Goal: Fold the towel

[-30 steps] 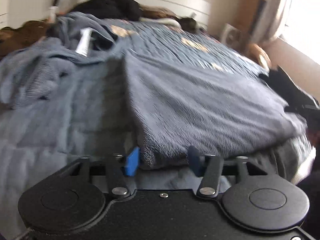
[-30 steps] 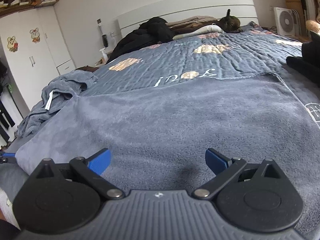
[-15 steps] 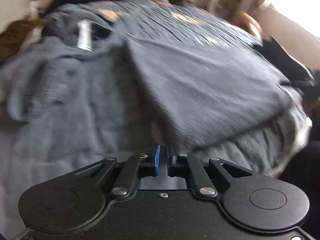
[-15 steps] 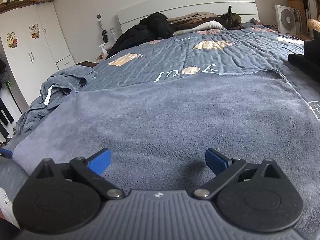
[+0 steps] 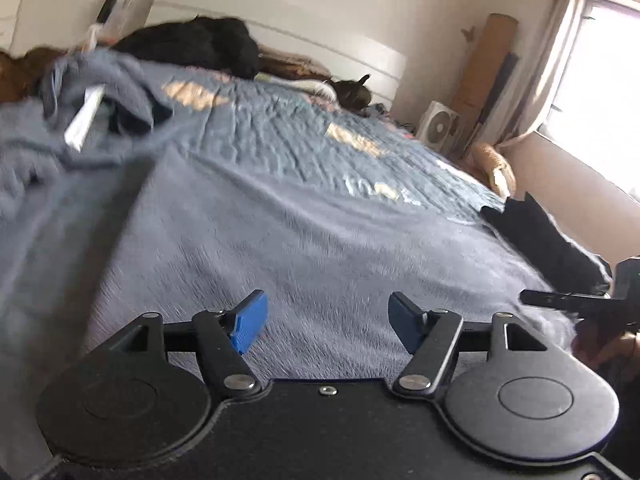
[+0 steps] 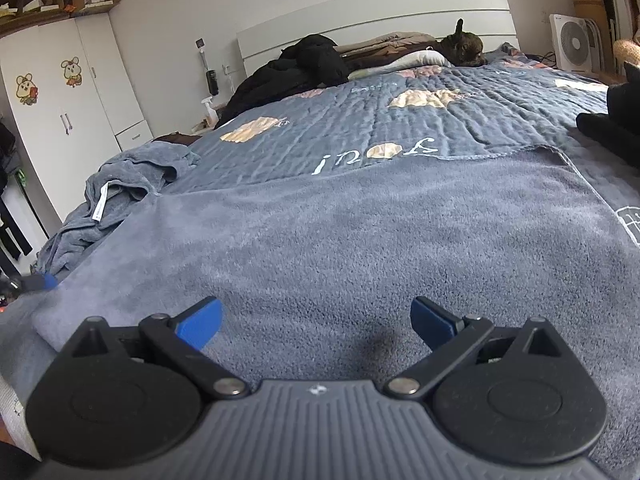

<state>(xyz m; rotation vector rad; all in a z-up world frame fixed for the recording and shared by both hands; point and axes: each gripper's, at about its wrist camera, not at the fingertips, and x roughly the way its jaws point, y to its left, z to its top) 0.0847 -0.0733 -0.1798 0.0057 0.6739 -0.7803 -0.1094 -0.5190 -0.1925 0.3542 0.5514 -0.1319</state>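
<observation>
A grey-blue towel (image 6: 360, 240) lies spread flat on the bed, reaching from the near edge to the quilt's lettering. In the left wrist view the same towel (image 5: 300, 248) fills the foreground. My left gripper (image 5: 326, 326) is open just above the towel's near edge, with nothing between its blue pads. My right gripper (image 6: 316, 320) is open too, low over the towel's near edge, holding nothing. The left gripper's blue tip (image 6: 44, 281) shows at the towel's left corner in the right wrist view. The right gripper's black body (image 5: 580, 300) shows at the towel's right corner.
A crumpled grey towel with a white label (image 6: 116, 196) lies at the left of the bed. A dark quilt (image 6: 400, 128) covers the bed. Black clothing (image 6: 304, 68) and a cat (image 6: 460, 46) are by the headboard. A black garment (image 6: 616, 128) lies at right. A wardrobe (image 6: 68, 108) stands left.
The left gripper was shut half a second ago and has opened again, and its view has swung up over the towel. The right gripper has stayed open and nearly still.
</observation>
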